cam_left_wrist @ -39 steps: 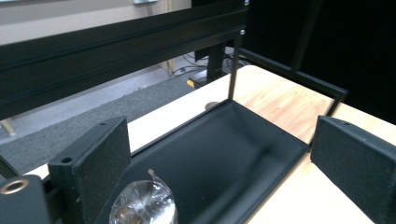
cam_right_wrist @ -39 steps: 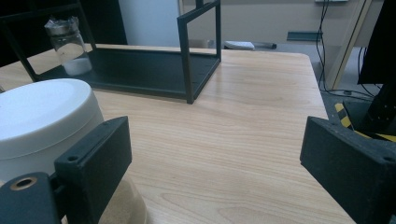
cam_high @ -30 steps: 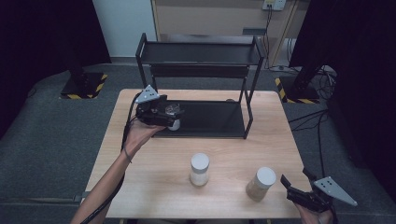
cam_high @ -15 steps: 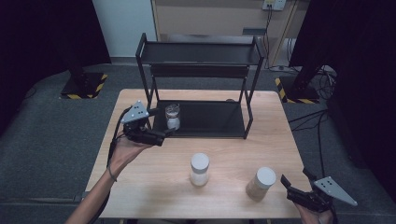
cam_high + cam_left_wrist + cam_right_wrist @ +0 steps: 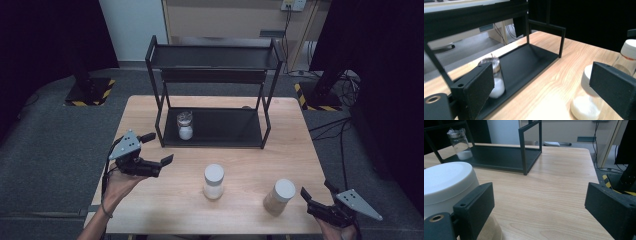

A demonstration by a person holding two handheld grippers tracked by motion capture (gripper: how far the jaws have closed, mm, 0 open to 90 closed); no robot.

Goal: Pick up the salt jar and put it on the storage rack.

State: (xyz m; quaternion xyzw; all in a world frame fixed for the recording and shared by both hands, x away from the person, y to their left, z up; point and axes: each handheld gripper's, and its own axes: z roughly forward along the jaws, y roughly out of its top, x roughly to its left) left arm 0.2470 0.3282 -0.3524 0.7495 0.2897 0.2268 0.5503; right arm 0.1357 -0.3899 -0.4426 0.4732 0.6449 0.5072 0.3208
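Left gripper point(image 5: 159, 149): jaws wide, nothing between them, bare counter point(image 5: 150, 205) below and ahead. The rack point(image 5: 215, 90) front-left post stands just ahead of it; behind that post the small jar point(image 5: 185, 125) takes the left end of the bottom shelf, rest of that shelf free. White-lid jar point(image 5: 214, 181) stands off to its right. Right gripper point(image 5: 317, 197): tan jar point(image 5: 279, 196) just beside its left jaw, open counter ahead up to the rack's right post.
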